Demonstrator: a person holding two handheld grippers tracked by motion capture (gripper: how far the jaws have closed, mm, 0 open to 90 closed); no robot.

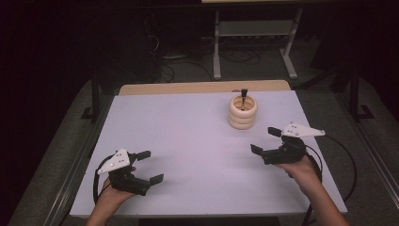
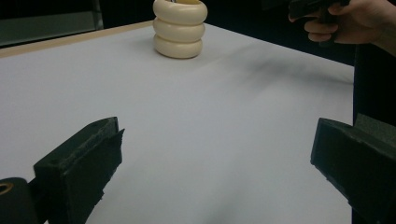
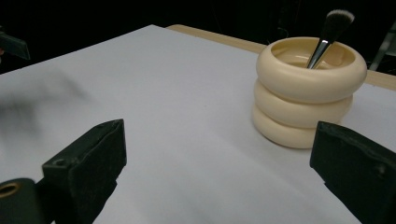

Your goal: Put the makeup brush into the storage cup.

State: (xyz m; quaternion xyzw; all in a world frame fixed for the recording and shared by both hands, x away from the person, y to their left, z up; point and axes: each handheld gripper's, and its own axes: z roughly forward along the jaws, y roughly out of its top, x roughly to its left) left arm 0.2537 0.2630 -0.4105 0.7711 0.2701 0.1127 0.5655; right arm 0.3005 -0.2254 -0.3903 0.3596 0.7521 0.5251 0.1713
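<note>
Two hand-held grippers are in your hands, and both stand wide open with nothing between the jaws. Your right hand-held gripper (image 1: 267, 140) is the nearer one to the work: the cream holder (image 1: 243, 113), three stacked rings in shape, stands ahead of it and slightly to its left, on the far right part of the white table (image 1: 188, 141), close but not touching. In the right gripper view the holder (image 3: 306, 91) sits just beyond the right-hand jaw. Your left hand-held gripper (image 1: 151, 165) rests near the front left edge, well apart from the holder, which lies far ahead and to its right.

One makeup brush (image 3: 329, 37) stands in the holder, bristles up, its long axis near upright and tilted a little, the shaft leaning on the inner rim. To take it, you would likely close across the shaft from the side, above the rim.

Count: one holder, one brush, one table.
</note>
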